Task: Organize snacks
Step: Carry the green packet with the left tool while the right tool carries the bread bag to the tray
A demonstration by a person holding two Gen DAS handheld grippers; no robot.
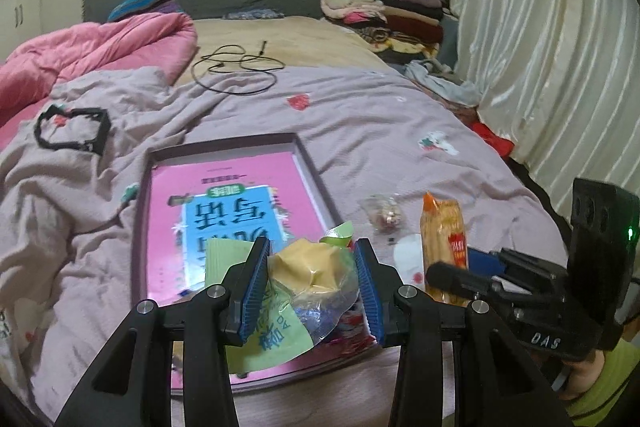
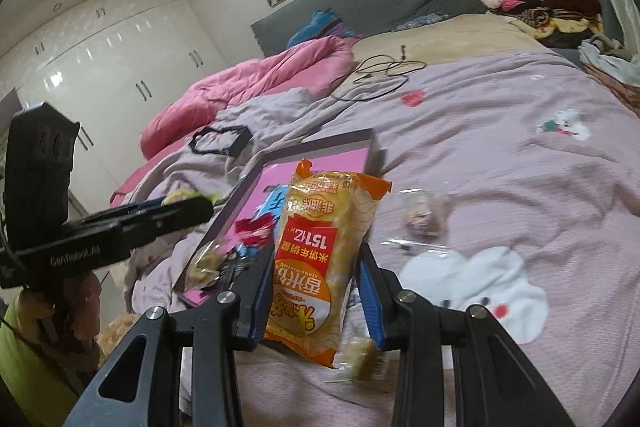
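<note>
left gripper [image 1: 312, 283]: blue pads clamped on a clear-wrapped yellow snack [image 1: 310, 269], held above the near end of the tray
right gripper [image 2: 314, 291]: fingers clamped on the orange rice cracker pack [image 2: 320, 251], upright, lifted off the bedspread
tray [image 1: 308, 163]: shallow, on the mauve bedspread [image 1: 360, 131], pink booklet [image 1: 224, 187] and a few wrapped snacks inside
loose snack [image 1: 384, 213]: small clear packet on bedspread, just right of tray
cable [image 1: 236, 67]: far side of bed

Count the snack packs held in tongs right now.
2: a yellow-green pack in the left tongs, an orange rice-cracker pack in the right tongs.
</note>
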